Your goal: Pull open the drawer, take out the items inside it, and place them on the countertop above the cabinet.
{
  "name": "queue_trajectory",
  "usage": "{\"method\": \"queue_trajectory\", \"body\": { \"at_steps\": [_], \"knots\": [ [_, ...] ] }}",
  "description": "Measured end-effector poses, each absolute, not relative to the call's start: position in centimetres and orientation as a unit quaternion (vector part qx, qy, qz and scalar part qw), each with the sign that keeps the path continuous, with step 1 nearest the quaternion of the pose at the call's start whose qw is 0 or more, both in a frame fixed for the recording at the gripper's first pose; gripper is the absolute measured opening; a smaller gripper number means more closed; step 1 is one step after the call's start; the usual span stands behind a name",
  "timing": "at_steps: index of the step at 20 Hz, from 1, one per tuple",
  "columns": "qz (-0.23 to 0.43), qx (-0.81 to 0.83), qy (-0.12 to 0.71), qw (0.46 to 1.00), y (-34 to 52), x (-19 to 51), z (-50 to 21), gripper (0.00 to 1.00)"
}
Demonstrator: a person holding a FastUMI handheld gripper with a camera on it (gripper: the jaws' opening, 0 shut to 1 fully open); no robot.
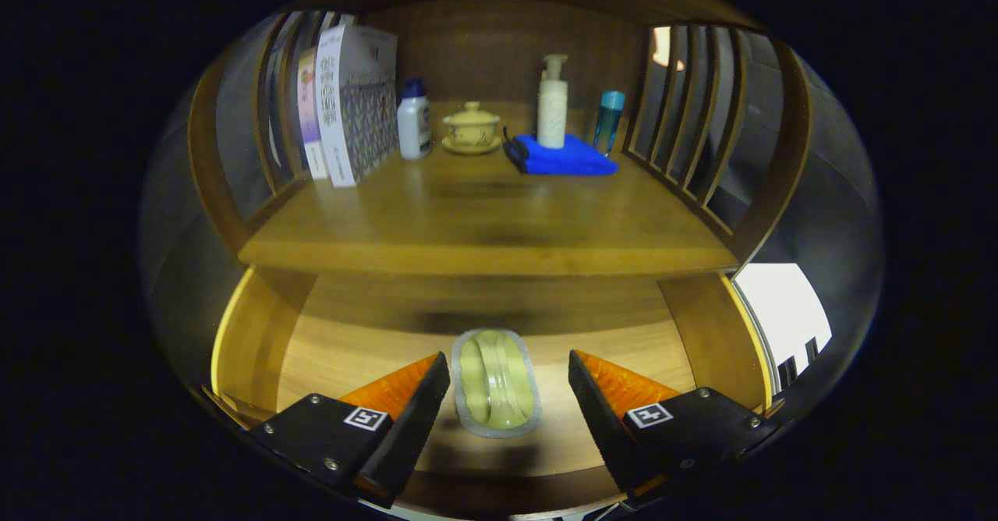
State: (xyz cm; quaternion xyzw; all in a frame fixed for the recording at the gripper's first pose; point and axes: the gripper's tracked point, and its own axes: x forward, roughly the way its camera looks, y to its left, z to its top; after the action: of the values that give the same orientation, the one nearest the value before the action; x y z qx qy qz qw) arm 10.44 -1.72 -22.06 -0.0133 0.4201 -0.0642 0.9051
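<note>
The wooden drawer [343,349] stands pulled out below the countertop [483,225]. On its floor lies a pale green oblong packet with a clear sealed rim [497,382], lengthwise between my two fingers. My gripper [508,384] is open, one finger on each side of the packet with a gap to it on both sides. I cannot tell how far above the drawer floor the fingertips hang.
At the back of the countertop stand boxes [347,104], a small white bottle with a blue cap [413,119], a yellow lidded cup on a saucer [471,127], a folded blue cloth [561,156] with a pump bottle [552,104] on it, and a teal bottle [609,119]. Slatted wooden sides flank the shelf.
</note>
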Motion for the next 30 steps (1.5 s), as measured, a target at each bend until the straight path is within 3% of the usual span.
{"method": "queue_trajectory", "body": {
  "at_steps": [8, 12, 15, 21, 30],
  "knots": [
    [-0.049, -0.063, 0.474, 0.877, -2.3, 10.7, -26.1, 0.81],
    [-0.041, -0.047, 0.48, 0.875, -2.1, 10.4, -27.2, 0.55],
    [-0.04, -0.038, 0.467, 0.882, -2.1, 9.7, -27.0, 0.24],
    [-0.049, -0.052, 0.437, 0.896, -2.3, 8.4, -25.7, 0.1],
    [-0.093, 0.008, 0.344, 0.934, -3.5, 8.5, -17.9, 0.1]
  ]
}}
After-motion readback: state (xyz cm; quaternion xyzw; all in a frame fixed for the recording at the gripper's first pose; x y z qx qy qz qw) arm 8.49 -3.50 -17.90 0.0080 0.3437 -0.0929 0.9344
